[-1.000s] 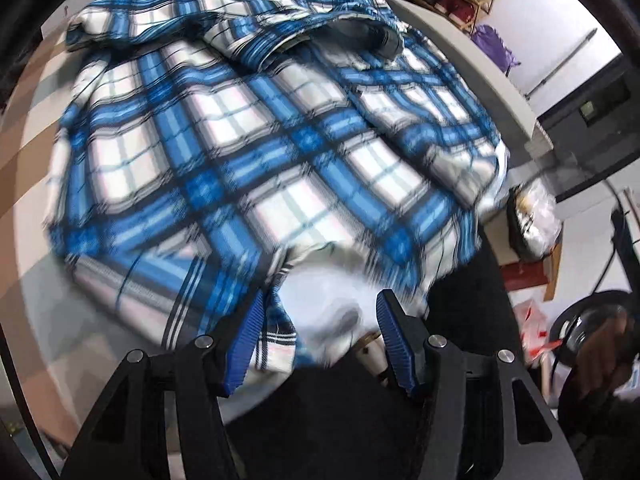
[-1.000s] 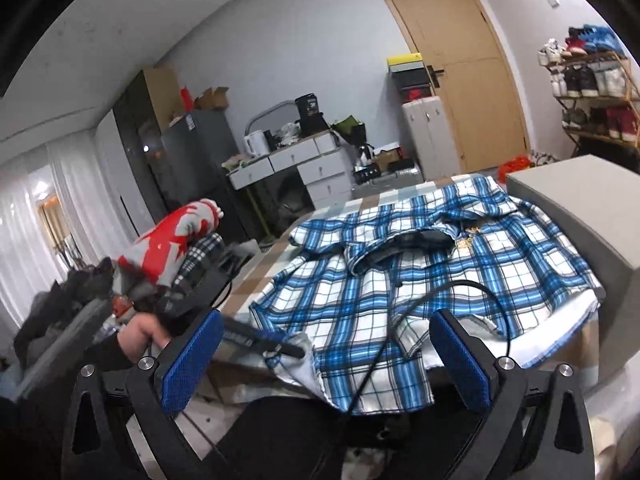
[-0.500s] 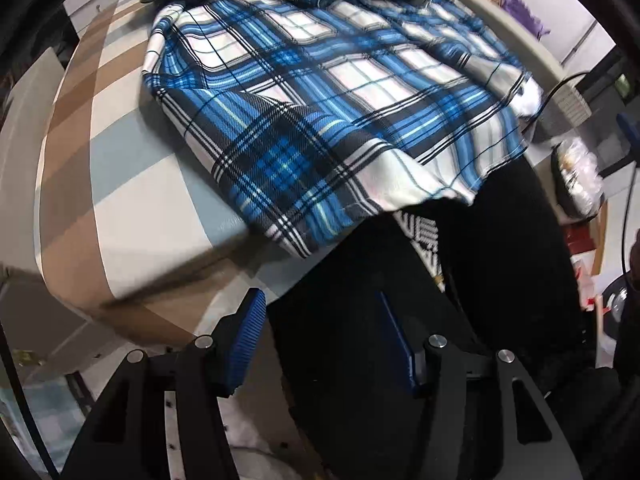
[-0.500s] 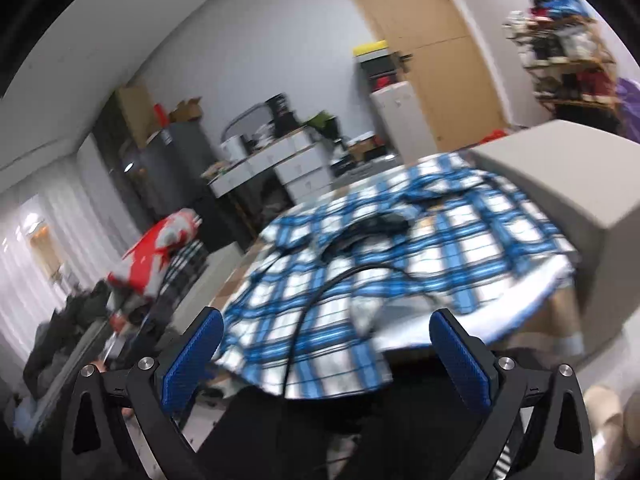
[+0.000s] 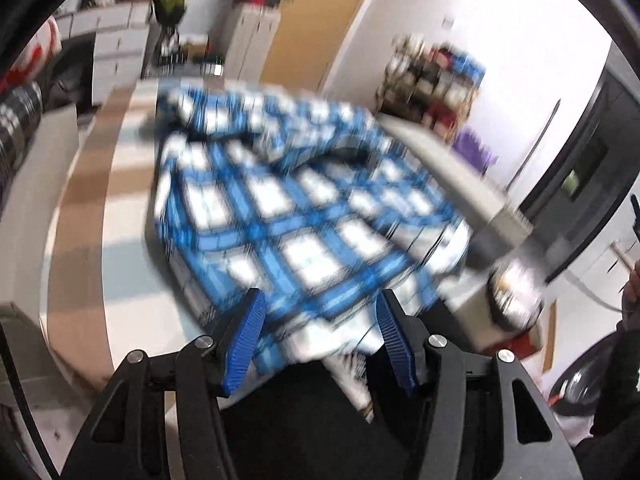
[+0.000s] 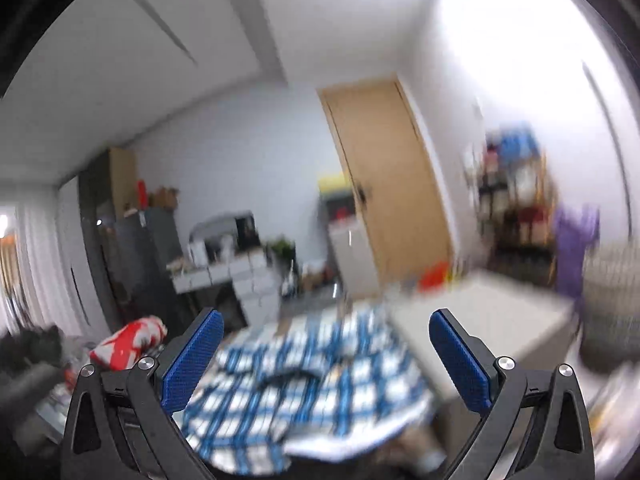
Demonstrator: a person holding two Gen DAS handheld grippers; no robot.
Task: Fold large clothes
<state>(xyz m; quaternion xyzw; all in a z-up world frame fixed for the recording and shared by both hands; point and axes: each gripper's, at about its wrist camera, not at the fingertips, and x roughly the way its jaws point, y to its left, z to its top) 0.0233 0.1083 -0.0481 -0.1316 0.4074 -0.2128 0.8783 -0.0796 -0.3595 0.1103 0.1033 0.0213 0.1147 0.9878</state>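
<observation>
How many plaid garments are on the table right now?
1. A single blue-and-white plaid shirt lies spread on the striped table, its near hem hanging over the edge toward the person. The frames are blurred, so another piece underneath cannot be ruled out.

Both fisheye views are smeared by motion blur. In the left wrist view the plaid shirt (image 5: 304,216) is streaked, while the tool's blue pads (image 5: 244,344) stay sharp. The right wrist view shows white ceiling glare toward one o'clock, washing out the wall. Black vignette rings bend all edges.
</observation>
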